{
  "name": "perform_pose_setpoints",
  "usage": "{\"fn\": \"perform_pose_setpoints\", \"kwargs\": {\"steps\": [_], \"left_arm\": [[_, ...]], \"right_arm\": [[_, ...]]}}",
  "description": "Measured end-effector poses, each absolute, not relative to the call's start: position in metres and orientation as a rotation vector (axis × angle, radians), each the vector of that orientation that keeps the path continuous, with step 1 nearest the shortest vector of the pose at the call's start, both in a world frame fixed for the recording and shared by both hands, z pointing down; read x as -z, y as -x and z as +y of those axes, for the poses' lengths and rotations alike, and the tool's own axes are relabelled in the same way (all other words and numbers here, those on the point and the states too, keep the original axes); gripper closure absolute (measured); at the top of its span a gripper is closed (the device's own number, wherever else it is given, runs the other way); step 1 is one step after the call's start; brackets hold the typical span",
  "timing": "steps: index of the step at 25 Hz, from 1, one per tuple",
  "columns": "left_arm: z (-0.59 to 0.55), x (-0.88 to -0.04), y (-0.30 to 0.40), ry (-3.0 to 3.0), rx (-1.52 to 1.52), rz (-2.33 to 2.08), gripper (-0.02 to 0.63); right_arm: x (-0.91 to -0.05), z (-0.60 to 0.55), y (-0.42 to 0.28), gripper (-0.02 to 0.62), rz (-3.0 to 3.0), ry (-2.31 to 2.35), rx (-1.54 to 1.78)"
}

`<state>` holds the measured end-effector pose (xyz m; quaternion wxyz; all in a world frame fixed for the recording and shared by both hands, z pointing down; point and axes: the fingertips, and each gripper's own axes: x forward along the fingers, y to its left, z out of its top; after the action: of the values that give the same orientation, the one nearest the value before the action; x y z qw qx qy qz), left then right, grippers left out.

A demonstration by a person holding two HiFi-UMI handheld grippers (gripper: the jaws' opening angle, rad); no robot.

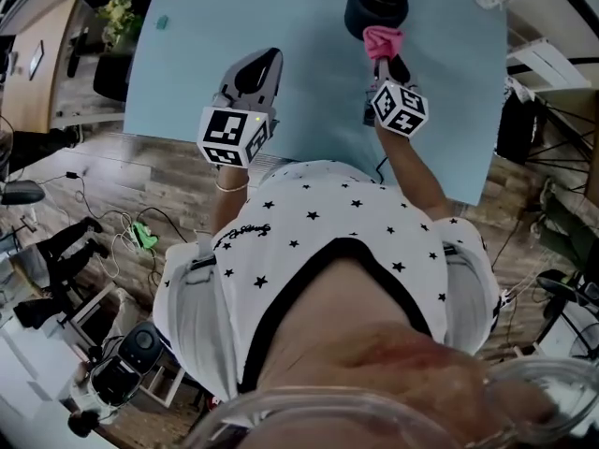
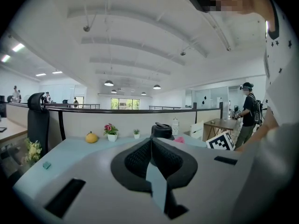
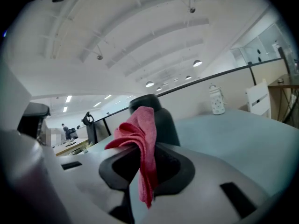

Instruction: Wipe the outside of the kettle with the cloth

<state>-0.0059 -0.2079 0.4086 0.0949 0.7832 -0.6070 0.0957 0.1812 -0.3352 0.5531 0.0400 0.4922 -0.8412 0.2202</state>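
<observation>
Kettle (image 1: 376,6) stands toward the far edge of the surface (image 1: 187,64), unbraced; right hand-held gripper (image 1: 385,61) pinches cloth (image 1: 383,39), left hand-held gripper (image 1: 255,71) closed, empty, near edge: wiping push may slide or tip it.

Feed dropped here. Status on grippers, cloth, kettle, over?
Left gripper shut, empty, short of kettle. Right gripper shut on cloth, close by kettle. Nothing in the way.

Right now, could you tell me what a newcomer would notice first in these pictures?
The pink cloth stands out most, pinched in the right gripper right beside the dark kettle on the pale blue table. The left gripper hangs shut and empty over the table's near side.
</observation>
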Motion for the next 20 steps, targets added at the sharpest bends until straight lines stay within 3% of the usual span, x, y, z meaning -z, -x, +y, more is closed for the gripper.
{"fn": "perform_pose_setpoints", "kwargs": {"steps": [10, 20], "left_arm": [[-0.196, -0.405, 0.031, -2.297, -0.267, -1.829, 0.577], [-0.169, -0.411, 0.068, -2.212, -0.259, -1.883, 0.577]], "right_arm": [[-0.587, -0.344, -0.078, 0.525, -2.572, -1.309, -0.722], [-0.611, -0.368, -0.076, 0.525, -2.445, -1.422, -0.726]]}}
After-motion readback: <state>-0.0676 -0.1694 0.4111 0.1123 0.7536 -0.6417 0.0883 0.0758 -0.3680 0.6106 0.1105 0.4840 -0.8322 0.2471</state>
